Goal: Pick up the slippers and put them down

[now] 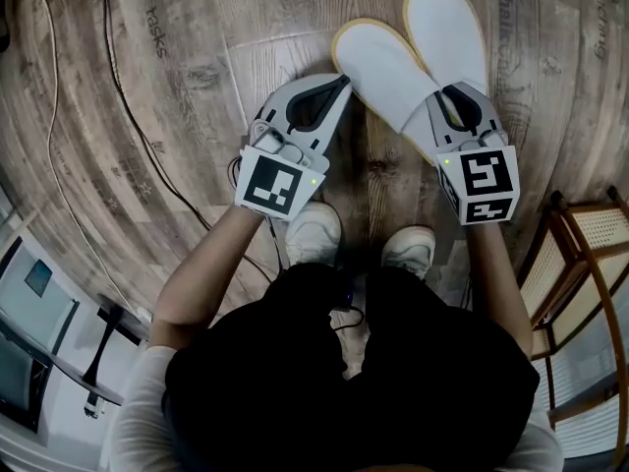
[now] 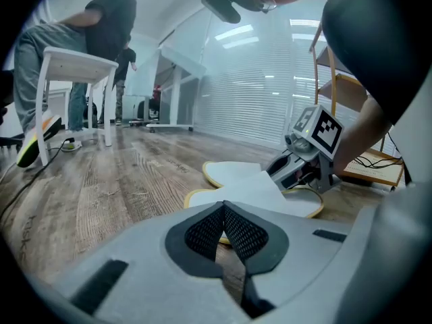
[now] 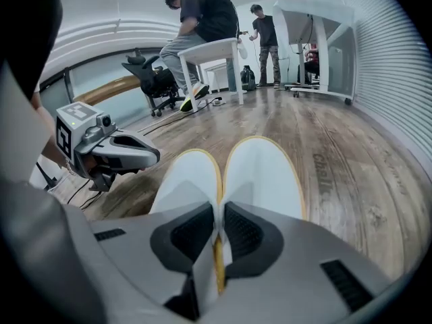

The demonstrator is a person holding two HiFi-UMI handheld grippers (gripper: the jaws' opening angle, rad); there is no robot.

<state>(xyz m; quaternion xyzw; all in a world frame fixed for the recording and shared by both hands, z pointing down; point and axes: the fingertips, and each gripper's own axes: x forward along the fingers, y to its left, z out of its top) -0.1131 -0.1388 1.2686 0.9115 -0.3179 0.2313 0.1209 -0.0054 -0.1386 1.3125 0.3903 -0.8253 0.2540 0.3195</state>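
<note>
Put-down leg, I reckon. R gripper is nipped almost shut on the slippers, pinching the two inner rims together at the heel end, w/ the yellow edge showing btw the pads. The pair lies along the floor, toes flat as far as I can see. Can't tell if the heels are fully down. L gripper sits just left of the slippers, jaws together w/ nothing btw them, not touching the pair.

Next move, as I judge it: check the heels are seated, then open the R jaws and back straight off so the pads don't drag the rims. L has no job here.

Surface is wood-look plank, matte, some print on it. Shoes are just behind the slippers' heel end, and a wood rack is off to their right. Well beyond the toes a person sits on a white table. An office chair is further left and blinds run along the right.
</note>
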